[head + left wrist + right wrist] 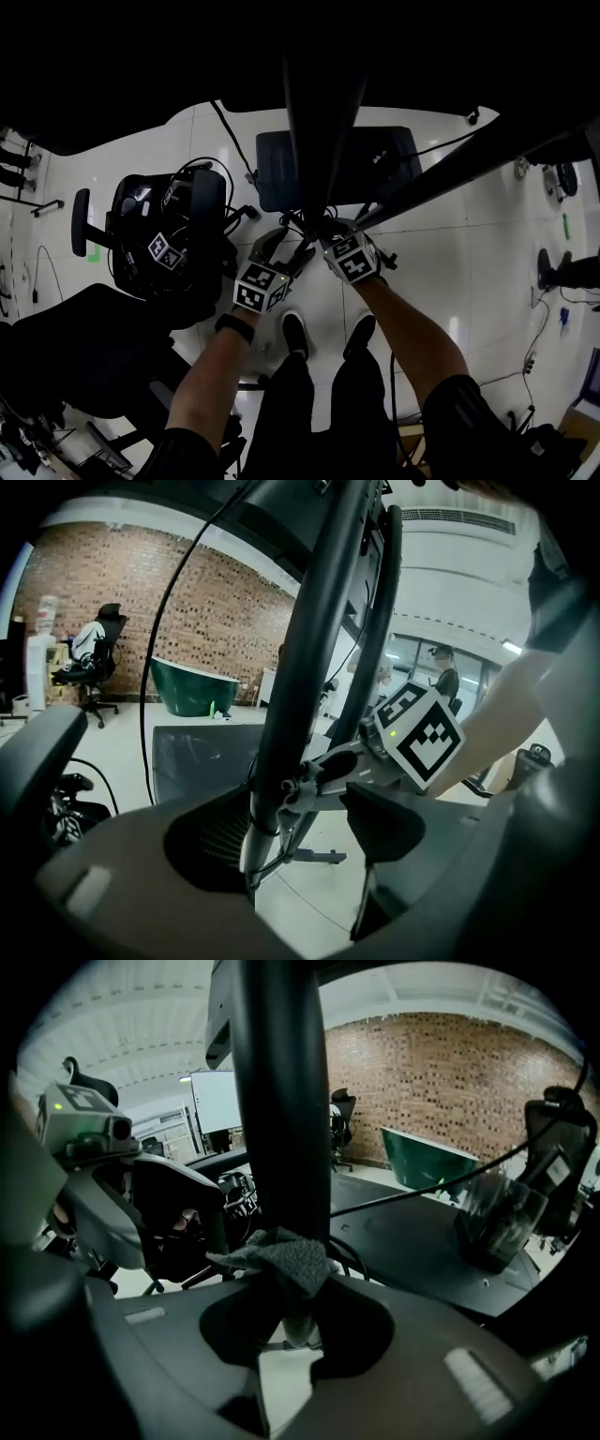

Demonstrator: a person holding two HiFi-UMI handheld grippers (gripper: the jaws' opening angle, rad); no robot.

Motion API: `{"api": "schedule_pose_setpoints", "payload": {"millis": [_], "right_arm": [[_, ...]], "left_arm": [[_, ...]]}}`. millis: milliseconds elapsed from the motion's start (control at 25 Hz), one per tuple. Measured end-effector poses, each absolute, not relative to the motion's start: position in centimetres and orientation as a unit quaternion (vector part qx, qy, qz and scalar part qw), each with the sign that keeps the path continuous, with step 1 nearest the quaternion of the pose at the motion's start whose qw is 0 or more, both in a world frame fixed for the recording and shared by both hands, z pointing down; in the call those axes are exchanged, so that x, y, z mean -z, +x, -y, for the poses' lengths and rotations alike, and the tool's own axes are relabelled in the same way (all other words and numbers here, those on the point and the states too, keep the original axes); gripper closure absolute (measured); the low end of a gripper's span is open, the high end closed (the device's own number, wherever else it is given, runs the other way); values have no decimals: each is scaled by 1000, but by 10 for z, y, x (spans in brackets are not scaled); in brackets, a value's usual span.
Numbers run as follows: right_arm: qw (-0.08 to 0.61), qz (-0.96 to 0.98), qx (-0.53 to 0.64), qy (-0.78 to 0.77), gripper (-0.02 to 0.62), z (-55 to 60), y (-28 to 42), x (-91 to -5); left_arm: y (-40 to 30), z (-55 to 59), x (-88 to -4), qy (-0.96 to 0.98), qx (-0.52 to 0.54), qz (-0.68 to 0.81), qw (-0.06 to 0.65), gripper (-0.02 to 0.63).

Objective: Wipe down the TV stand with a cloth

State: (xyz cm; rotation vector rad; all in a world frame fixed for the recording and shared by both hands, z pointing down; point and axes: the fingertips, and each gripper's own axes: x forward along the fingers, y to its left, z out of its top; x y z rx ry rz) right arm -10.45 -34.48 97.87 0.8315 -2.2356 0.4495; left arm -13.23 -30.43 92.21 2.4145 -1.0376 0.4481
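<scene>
Against the stand pole (281,1101), cloth (281,1258) in right hand-held gripper (295,1321), white floor (469,253) below

White tiled floor (450,234), glossy under overhead light. Red brick wall (197,602) at rear. Green tub (192,688) before it. Black office chair (192,267) on floor.

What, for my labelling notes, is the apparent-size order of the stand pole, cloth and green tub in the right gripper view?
1. stand pole: largest by far.
2-3. cloth and green tub look alike; the cloth is far nearer the camera, so unranked.
</scene>
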Motion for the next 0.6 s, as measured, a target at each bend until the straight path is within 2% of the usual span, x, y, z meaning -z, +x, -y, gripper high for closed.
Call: {"api": "schedule_pose_setpoints", "payload": {"millis": [240, 400, 600], "right_arm": [[312, 873, -174, 332, 522, 335, -88, -936], [258, 888, -184, 335, 522, 309, -82, -866], [194, 914, -133, 332, 528, 289, -73, -750]], "left_arm": [[-124, 293, -892, 886, -157, 374, 224, 256], [-104, 271, -827, 908, -134, 350, 188, 253], [-77, 256, -720, 924, -93, 350, 125, 256]]}}
